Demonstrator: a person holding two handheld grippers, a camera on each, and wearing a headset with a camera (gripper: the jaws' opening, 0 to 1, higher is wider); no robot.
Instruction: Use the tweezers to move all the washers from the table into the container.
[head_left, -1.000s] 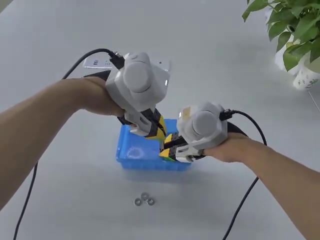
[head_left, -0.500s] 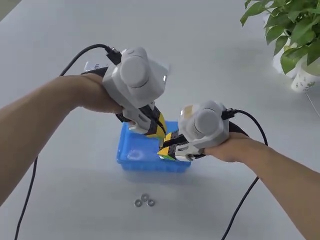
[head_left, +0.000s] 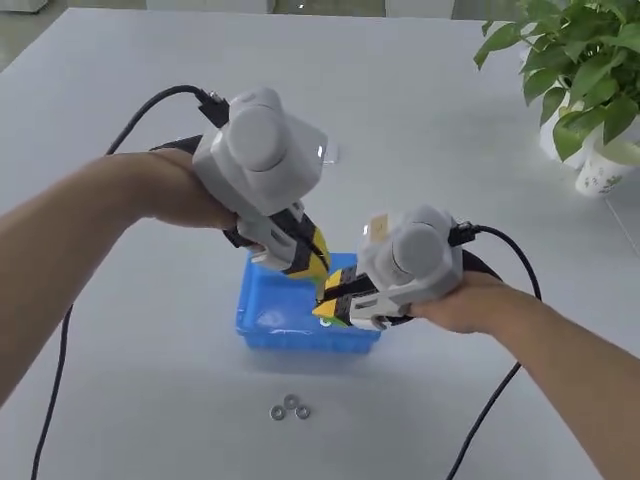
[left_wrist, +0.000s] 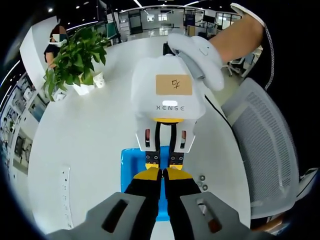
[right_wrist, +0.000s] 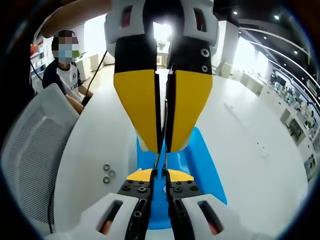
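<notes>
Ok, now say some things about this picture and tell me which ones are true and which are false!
1. Three washers lie on the table. True.
2. The box is red. False: it is blue.
3. The left claw and the right claw are both over the box. True.
4. The plant stands inside the box. False: it stands at the far right of the table, away from the box.
5. The washers are in the box. False: they lie on the table beside it, close together.
</notes>
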